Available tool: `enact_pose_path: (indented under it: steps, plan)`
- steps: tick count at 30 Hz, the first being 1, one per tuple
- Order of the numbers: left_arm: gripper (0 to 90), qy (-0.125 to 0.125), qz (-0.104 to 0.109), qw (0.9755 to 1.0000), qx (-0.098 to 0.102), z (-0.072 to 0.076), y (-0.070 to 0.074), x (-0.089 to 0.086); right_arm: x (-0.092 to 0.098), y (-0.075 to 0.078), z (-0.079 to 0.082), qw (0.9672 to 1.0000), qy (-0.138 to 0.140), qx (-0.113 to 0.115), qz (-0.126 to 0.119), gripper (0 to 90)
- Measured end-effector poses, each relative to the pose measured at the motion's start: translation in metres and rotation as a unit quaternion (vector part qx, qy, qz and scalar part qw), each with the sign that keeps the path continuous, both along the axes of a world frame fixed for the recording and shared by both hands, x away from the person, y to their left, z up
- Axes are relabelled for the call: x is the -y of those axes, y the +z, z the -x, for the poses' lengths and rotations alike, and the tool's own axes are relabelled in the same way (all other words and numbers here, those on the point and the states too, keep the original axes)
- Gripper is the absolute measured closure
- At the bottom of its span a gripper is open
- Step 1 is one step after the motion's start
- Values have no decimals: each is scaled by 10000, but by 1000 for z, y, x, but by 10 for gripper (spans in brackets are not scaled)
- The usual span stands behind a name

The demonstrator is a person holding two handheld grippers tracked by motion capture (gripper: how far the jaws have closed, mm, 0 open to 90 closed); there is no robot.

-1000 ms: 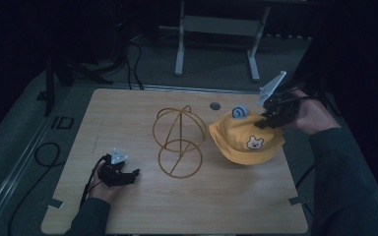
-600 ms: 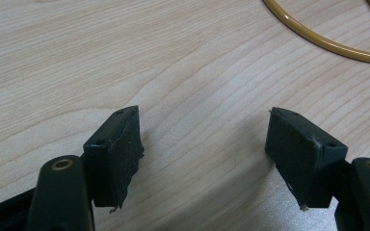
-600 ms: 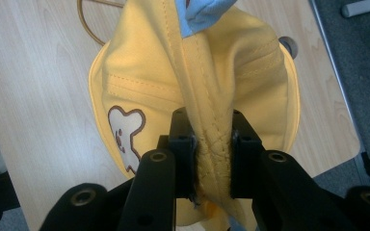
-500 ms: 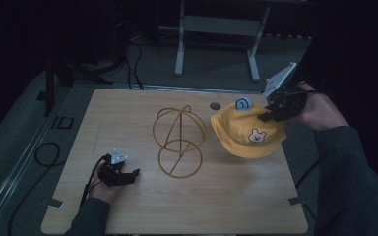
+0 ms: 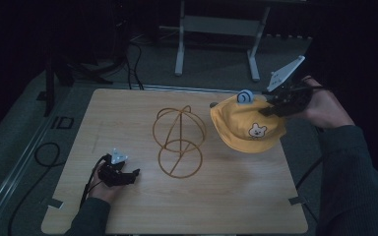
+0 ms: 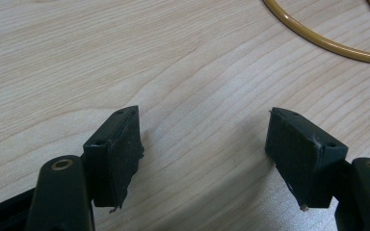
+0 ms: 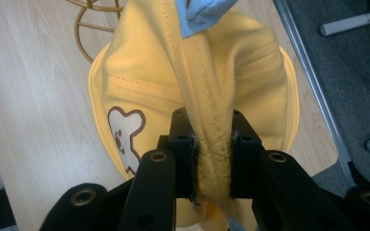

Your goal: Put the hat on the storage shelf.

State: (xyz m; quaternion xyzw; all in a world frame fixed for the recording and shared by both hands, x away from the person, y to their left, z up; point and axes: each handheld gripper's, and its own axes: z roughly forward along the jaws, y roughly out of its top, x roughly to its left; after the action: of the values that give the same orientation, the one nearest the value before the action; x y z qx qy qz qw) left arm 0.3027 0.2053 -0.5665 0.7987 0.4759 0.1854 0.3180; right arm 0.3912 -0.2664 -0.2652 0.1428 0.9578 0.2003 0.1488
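A yellow child's hat (image 5: 246, 128) with a bear patch and a blue ear hangs above the table's right side. My right gripper (image 5: 275, 109) is shut on a fold of the hat's (image 7: 207, 86) crown; in the right gripper view (image 7: 212, 163) the fabric is pinched between both jaws. A gold wire stand (image 5: 178, 140), a sphere-like frame on a ring base, stands at the table's middle. Its ring (image 6: 327, 43) curves past the top of the left gripper view. My left gripper (image 5: 128, 176) rests on the wood at the front left, open (image 6: 204, 149) with bare table between its jaws.
The wooden table (image 5: 128, 113) stands on grey carpet. Its right edge lies under the hat. A small dark disc (image 5: 213, 104) lies on the table near the far edge. Cables (image 5: 44, 152) trail off the left side. A white metal frame (image 5: 216, 29) stands beyond the table.
My right gripper has lifted the hat higher and carried it slightly right and away. The left gripper has stayed where it was.
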Motion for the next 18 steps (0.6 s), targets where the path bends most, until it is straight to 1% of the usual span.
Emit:
enact_pose_path:
  steps: [8, 11, 15, 18]
  plan:
    - [286, 6, 5, 10000, 3, 0, 0, 0, -6, 4, 1, 9999, 75, 69, -117, 766]
    - [286, 3, -5, 10000, -13, 0, 0, 0, -11, 4, 1, 9998, 145, 94, -128, 766]
    - [286, 0, -5, 10000, -12, 0, 0, 0, -16, 7, 1, 9997, 167, 120, -157, 766]
    - [286, 5, -4, 10000, -13, 0, 0, 0, -20, 10, 1, 9993, 238, 158, -224, 766]
